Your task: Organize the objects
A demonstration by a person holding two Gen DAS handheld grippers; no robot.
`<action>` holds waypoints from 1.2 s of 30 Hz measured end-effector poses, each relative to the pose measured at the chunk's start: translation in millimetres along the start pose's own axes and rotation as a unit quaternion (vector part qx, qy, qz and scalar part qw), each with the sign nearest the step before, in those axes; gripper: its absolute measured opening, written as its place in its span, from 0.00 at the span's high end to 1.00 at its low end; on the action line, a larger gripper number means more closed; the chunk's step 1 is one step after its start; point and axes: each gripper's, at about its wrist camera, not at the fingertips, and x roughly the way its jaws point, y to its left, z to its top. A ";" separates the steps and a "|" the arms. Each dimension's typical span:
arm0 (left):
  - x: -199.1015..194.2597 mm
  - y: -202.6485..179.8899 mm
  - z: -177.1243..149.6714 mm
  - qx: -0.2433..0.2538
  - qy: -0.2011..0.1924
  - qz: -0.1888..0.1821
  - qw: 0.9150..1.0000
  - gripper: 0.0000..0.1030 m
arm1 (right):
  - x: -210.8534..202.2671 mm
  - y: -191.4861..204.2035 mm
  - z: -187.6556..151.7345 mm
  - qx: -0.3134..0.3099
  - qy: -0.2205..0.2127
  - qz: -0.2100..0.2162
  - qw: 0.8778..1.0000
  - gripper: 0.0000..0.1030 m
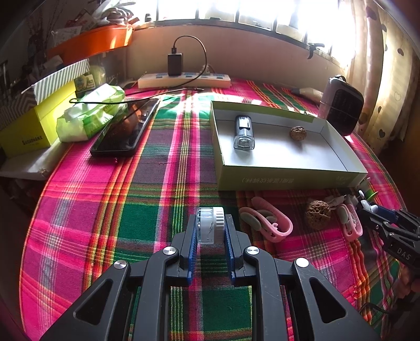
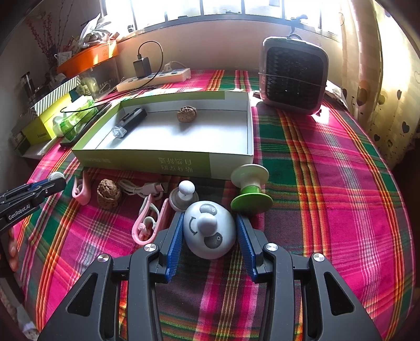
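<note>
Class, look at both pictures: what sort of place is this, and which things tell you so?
Probably a room in a home: a plaid tablecloth on a table under a sunlit window, with a power strip and heart-print curtain.

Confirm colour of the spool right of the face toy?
White top flange, green lower body and base: spool, clearest in the right wrist view.

Glaring through the barred window (image 1: 262, 13), washing the beige wall (image 1: 236, 52), heart-print curtain (image 2: 388, 105) and plaid-clothed table (image 1: 105, 209).

woven plaid tablecloth (image 1: 147, 199), matt cardboard box (image 1: 288, 181), rough walnut (image 1: 317, 213)
</note>
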 end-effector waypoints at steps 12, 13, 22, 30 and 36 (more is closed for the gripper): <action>-13.9 -19.7 12.8 0.028 -0.014 -0.023 0.999 0.84 | -9.9 1.4 7.0 0.003 -0.013 0.008 1.000 0.60; -14.6 -21.4 14.7 0.030 -0.016 -0.025 0.999 0.84 | -11.3 1.7 8.5 0.002 -0.015 0.009 1.000 0.60; -14.2 -41.1 38.2 0.058 -0.024 -0.055 0.996 0.84 | -19.3 3.1 29.5 -0.003 -0.034 0.015 0.999 0.60; -1.9 -55.5 56.2 0.073 -0.020 -0.073 0.995 0.84 | -14.3 4.9 51.3 -0.013 -0.042 0.017 0.999 0.60; 10.7 -64.3 68.6 0.085 -0.016 -0.073 0.994 0.84 | -4.5 5.0 66.2 -0.016 -0.039 0.018 0.999 0.60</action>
